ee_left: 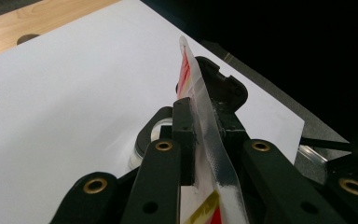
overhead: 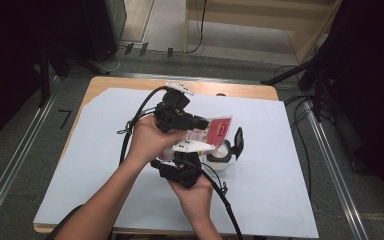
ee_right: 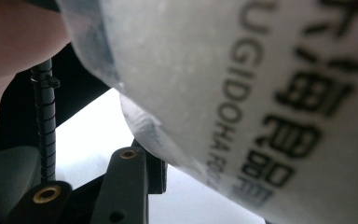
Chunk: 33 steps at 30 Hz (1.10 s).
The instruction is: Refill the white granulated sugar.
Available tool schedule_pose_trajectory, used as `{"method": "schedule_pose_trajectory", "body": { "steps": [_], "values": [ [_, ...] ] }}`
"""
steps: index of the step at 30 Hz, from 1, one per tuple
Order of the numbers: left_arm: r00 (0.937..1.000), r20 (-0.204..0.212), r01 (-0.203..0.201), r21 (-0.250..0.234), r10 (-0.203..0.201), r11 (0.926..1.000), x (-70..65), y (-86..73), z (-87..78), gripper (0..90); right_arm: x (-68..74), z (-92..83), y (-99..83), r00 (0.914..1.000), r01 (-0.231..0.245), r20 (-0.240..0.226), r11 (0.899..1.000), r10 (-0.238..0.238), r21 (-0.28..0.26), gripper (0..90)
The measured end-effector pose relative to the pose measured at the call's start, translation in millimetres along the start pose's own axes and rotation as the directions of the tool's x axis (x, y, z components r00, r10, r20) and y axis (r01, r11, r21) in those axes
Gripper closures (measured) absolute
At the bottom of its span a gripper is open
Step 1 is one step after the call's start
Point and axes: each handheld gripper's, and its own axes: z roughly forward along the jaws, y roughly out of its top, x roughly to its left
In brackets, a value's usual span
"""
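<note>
Overhead, the left gripper [overhead: 200, 122] is holding a red-and-white packet [overhead: 219, 129] near the middle of the white sheet [overhead: 275, 165], with the right gripper [overhead: 207, 156] just below it at six o'clock and a small round container [overhead: 221, 156] with a black flip lid [overhead: 238, 141] beside them at three o'clock. Seen along the left gripper's [ee_left: 204, 140] own jaws, the packet [ee_left: 200, 98] is standing edge-on, clamped between them, above the container [ee_left: 144, 144]. Looking from the right gripper, blurred printed plastic [ee_right: 261, 93] is crowding the lens, so I cannot tell whether those jaws are gripping anything.
</note>
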Motion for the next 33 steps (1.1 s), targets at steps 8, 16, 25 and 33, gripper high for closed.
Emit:
{"method": "schedule_pose_trajectory", "body": {
  "steps": [8,16,25,33],
  "values": [
    [1.0000,0.002,-0.005,-0.001,0.005,1.0000,-0.5,0.7,-0.4,82.5,0.9,0.0,0.2,0.9999,0.011,0.009,1.000,-0.011,-0.004,63.8],
    [1.0000,-0.001,-0.008,-0.003,0.008,1.0000,-1.7,1.8,-0.8,82.3,1.4,-0.2,0.8,0.9999,0.005,0.010,1.000,-0.005,-0.012,63.9],
    [0.9999,-0.001,-0.013,-0.003,0.013,0.9999,-1.8,1.6,-0.9,82.4,2.0,-0.7,0.6,0.9999,0.004,0.012,1.000,-0.004,-0.009,63.9],
    [0.9999,0.004,-0.010,-0.010,0.010,0.9999,-1.9,1.7,-1.9,82.5,3.5,-1.2,1.1,0.9995,0.023,0.022,1.000,-0.023,-0.008,63.8]
  ]
}}
